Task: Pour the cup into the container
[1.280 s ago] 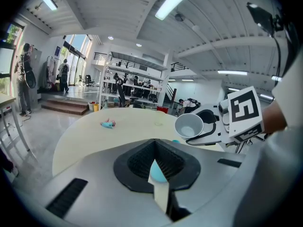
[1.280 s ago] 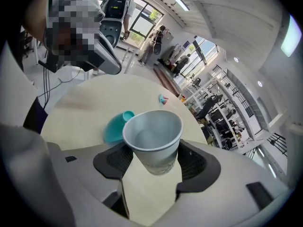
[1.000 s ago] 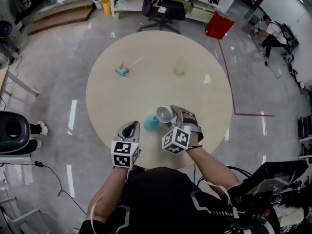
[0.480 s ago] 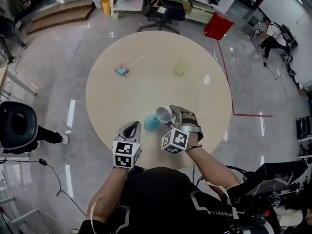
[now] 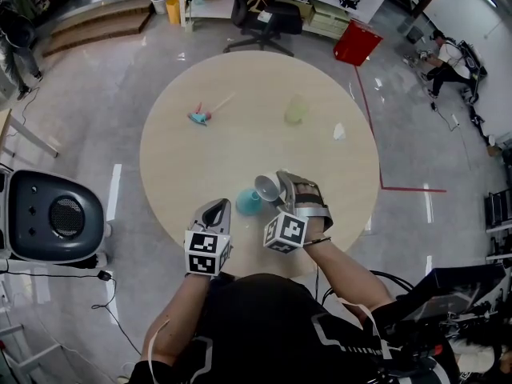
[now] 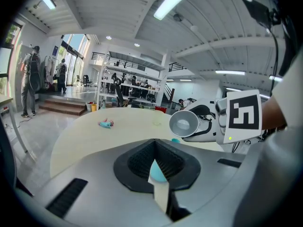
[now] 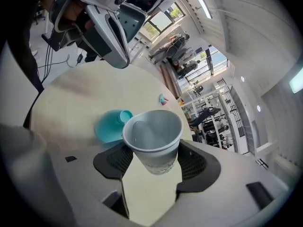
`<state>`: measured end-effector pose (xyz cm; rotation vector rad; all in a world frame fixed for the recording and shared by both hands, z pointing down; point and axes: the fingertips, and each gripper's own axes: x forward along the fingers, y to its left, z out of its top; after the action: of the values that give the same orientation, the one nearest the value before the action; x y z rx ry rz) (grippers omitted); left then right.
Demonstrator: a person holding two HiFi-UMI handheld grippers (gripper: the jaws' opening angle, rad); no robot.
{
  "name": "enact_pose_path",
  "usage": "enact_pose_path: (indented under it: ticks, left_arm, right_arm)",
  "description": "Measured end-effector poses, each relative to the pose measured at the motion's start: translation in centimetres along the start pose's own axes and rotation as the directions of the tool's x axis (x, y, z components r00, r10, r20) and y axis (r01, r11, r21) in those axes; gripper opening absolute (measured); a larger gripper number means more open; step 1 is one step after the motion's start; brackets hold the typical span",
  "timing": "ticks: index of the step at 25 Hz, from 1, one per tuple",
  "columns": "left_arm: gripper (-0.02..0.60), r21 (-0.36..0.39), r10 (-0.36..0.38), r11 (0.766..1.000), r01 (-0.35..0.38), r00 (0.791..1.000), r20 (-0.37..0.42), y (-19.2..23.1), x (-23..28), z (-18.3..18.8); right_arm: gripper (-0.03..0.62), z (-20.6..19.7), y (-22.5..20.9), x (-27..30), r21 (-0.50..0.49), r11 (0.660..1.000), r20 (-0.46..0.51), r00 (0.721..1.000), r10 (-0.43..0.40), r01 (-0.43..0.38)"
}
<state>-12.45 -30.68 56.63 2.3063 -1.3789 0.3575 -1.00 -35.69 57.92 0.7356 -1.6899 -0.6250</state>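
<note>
We are still tilting the pale grey plastic cup, clenched in our right gripper, over the teal round container; nothing is shifting, so the pour seems nearly finished. Our left gripper is waiting closed and empty.

Round table is standing on a glossy grey floor. On its far half, a small teal-and-pink object is lying at left, a pale yellow-green tumbler is standing at right, and a white scrap is lying near the right rim. Beyond the table, a black office chair and a red bin are standing. A dark rounded machine is occupying the floor at left. A red floor line is running at right.
</note>
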Motion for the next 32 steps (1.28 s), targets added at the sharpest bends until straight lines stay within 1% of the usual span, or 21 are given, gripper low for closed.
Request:
enact_pose_path:
  ticks: [20,32]
  left_arm:
    - [0.0,0.008,-0.008,1.0,0.008,1.0,-0.005,0.17,0.04,0.27]
    - [0.0,0.005,-0.007,1.0,0.007,1.0,-0.005,-0.1,-0.3,0.06]
  right_arm:
    - [0.299,0.06,-0.35,-0.13,-0.081,0.996,0.002,0.999,-0.044,0.044]
    - [0.299,0.21,-0.29,-0.48,-0.096,0.994,0.0,0.999,-0.047,0.047]
